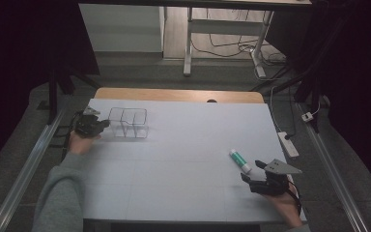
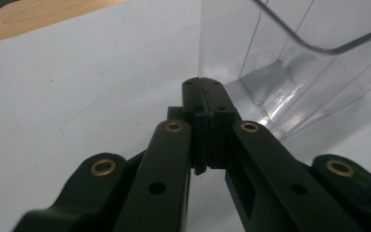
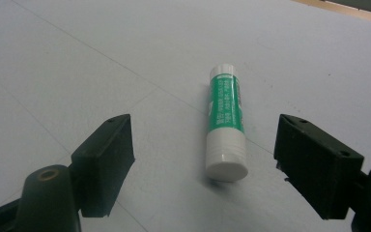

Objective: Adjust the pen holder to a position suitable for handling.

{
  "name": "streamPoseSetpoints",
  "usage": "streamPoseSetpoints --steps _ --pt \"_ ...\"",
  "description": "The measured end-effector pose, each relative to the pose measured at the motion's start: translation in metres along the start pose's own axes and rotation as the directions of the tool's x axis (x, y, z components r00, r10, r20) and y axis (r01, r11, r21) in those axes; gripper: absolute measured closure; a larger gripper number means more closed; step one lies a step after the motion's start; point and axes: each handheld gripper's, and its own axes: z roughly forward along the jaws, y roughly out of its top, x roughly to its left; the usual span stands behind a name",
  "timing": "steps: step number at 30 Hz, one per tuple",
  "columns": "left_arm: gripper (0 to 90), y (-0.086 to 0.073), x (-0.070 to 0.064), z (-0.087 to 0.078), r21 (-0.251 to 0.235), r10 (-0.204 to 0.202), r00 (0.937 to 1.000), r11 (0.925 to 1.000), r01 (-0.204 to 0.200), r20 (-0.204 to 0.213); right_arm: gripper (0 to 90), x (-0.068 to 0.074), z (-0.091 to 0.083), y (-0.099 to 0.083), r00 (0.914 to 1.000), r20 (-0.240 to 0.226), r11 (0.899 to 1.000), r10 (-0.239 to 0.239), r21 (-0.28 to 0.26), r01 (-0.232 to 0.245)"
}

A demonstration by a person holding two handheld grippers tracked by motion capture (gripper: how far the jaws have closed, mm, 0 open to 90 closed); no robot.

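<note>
A green and white glue stick [image 1: 240, 161] [image 3: 225, 123] lies flat on the white table sheet [image 1: 183, 145], near its right side. My right gripper [image 1: 252, 171] [image 3: 207, 154] sits just short of the stick with its jaws wide open, one on each side of the capped end. At the left stands a clear plastic container [image 1: 128, 123] [image 2: 294, 63] with a divider inside. My left gripper [image 1: 105, 123] [image 2: 204, 87] rests beside the container's left wall, shut with nothing between its jaws.
The wooden table edge [image 1: 178, 94] runs along the back. A power strip [image 1: 288, 143] and cables lie on the floor at the right. Metal rails [image 1: 24, 169] flank the table, and a desk frame [image 1: 188, 43] stands beyond.
</note>
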Motion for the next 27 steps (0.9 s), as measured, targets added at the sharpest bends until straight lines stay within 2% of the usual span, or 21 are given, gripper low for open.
streamPoseSetpoints --steps 7,11,17,27 --pt "88.5 -0.0007 -0.0025 0.0036 0.021 0.02 0.9998 0.9996 -0.02 0.01 21.3 -0.0003 -0.0004 -0.0001 1.0 0.004 1.0 -0.001 0.0 0.001" --pt "88.5 -0.002 -0.0014 0.0044 0.017 0.008 0.9997 0.9998 -0.008 0.022 21.3 -0.0011 -0.0006 -0.0003 1.0 -0.001 1.0 0.006 -0.009 -0.006" --pt "88.5 -0.0024 -0.002 0.005 0.027 0.021 0.9997 0.9994 -0.022 0.015 21.3 -0.0017 0.0 -0.0007 1.0 -0.002 1.0 0.006 -0.007 -0.006" --pt "88.6 -0.003 -0.004 0.0073 0.033 0.013 0.9998 0.9994 -0.014 0.018 21.5 -0.0021 0.0007 -0.0009 1.0 0.003 1.0 0.008 0.002 -0.008"
